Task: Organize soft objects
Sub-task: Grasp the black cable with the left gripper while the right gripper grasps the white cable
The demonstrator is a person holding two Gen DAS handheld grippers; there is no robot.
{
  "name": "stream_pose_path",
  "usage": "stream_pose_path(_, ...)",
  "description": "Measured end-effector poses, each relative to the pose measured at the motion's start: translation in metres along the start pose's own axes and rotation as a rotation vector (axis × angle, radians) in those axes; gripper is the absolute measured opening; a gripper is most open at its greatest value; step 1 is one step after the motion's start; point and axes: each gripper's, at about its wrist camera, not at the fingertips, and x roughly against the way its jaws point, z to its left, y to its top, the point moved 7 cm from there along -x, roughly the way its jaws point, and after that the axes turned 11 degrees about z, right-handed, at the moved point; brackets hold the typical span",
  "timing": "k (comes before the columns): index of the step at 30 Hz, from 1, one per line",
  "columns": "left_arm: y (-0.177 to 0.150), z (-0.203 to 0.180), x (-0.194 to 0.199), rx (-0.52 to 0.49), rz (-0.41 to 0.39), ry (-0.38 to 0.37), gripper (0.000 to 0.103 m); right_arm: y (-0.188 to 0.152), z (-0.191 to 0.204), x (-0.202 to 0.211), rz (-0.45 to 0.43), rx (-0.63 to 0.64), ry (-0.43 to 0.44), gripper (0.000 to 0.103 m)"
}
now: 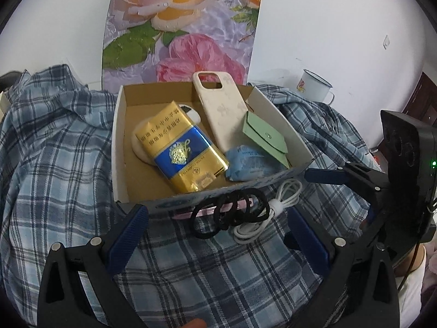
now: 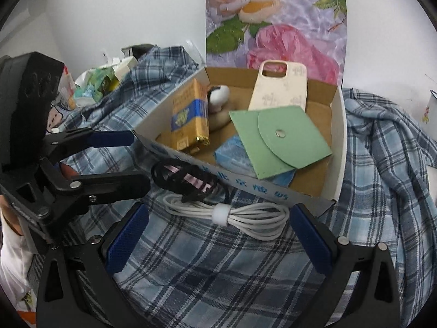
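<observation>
Left gripper (image 1: 215,235): jaws spread wide, nothing held, poised over plaid shirt (image 1: 54,164) just in front of cardboard box (image 1: 120,142). Black hair ties (image 1: 232,213) and coiled white cable (image 1: 262,213) lying on the shirt between the blue finger pads (image 1: 128,237), touching the box's front wall. Pink item under the hair ties, too hidden to identify.

Right gripper (image 2: 218,235): jaws likewise spread wide, empty, flanking the white cable (image 2: 245,216) without contact. Hair ties (image 2: 185,180) just beyond the cable, against the box front.

Box (image 2: 338,142) contents: gold-and-blue pack (image 1: 180,147) lying flat over a white round pad (image 1: 139,142); cream phone case (image 1: 221,109) leaning against the far wall; green snap pouch (image 1: 265,134) against the right wall, overlapping a blue tissue pack (image 1: 251,164); small white object (image 2: 218,95) at the far left corner, partly hidden.

Floral board (image 1: 180,27) upright behind the box. Enamel mug (image 1: 314,84) at the far right, near the wall.
</observation>
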Motion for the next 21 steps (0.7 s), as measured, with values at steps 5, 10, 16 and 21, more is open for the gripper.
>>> stream_pose_path(5,-0.003,-0.002,-0.007,0.014,0.022,-0.018,0.103,-0.001,-0.006,-0.015,0.048,-0.016,-0.027,0.103)
stream_pose_path(10,-0.003,-0.001,-0.007,0.022,0.018,-0.027,0.103,-0.003,-0.010,-0.026,0.093,-0.021,-0.027,0.094)
stream_pose_path(16,-0.004,0.000,-0.008,0.033,0.020,-0.029,0.102,-0.002,-0.013,-0.024,0.084,-0.024,-0.029,0.070)
stream_pose_path(21,-0.004,-0.002,-0.009,0.031,0.021,-0.040,0.097,-0.002,-0.005,-0.024,0.086,0.012,-0.016,0.062)
